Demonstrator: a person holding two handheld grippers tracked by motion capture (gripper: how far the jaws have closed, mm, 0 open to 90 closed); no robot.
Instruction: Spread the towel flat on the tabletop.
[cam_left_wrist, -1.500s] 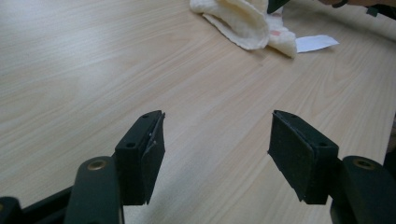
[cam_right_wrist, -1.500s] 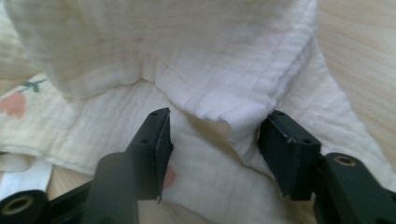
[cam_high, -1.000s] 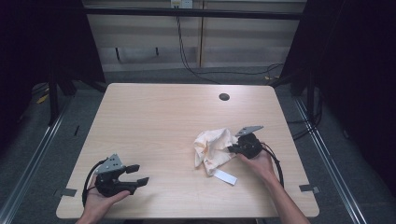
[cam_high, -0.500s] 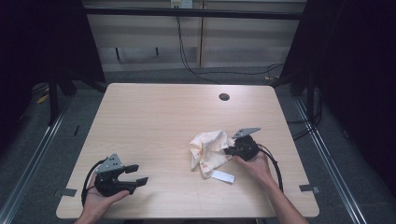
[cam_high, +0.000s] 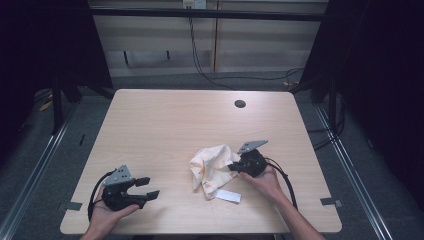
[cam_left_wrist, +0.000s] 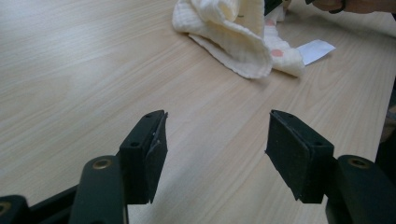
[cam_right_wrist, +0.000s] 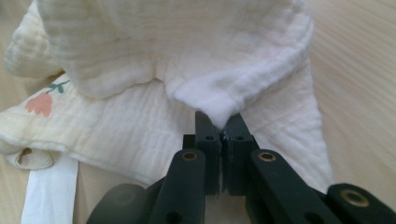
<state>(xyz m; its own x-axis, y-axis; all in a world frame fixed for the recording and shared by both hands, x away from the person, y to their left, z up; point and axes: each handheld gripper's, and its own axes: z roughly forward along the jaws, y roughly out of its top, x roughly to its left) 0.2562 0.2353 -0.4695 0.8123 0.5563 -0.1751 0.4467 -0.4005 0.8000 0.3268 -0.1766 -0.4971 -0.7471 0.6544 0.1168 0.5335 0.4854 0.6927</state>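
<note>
A crumpled cream muslin cloth (cam_high: 211, 167) with small flower prints lies on the wooden table (cam_high: 170, 120), right of centre. Its white label (cam_high: 227, 195) sticks out at the front. My right gripper (cam_high: 233, 167) is at the cloth's right edge and shut on a pinched fold of it. In the right gripper view, the two jaws (cam_right_wrist: 223, 122) meet with the cloth (cam_right_wrist: 187, 56) squeezed between their tips. My left gripper (cam_high: 149, 188) rests in a hand near the table's front left corner, open and holding nothing. Its jaws (cam_left_wrist: 215, 149) point towards the cloth (cam_left_wrist: 233, 37), well short of it.
A dark round hole (cam_high: 240, 104) sits in the tabletop near the far right. The table's edges drop to a grey floor with metal rails on both sides. Bare wood lies between the two grippers and across the far half.
My right gripper has slid left across the table with the cloth's edge in its grip, bunching the cloth and carrying it left. The left gripper has stayed where it was.
</note>
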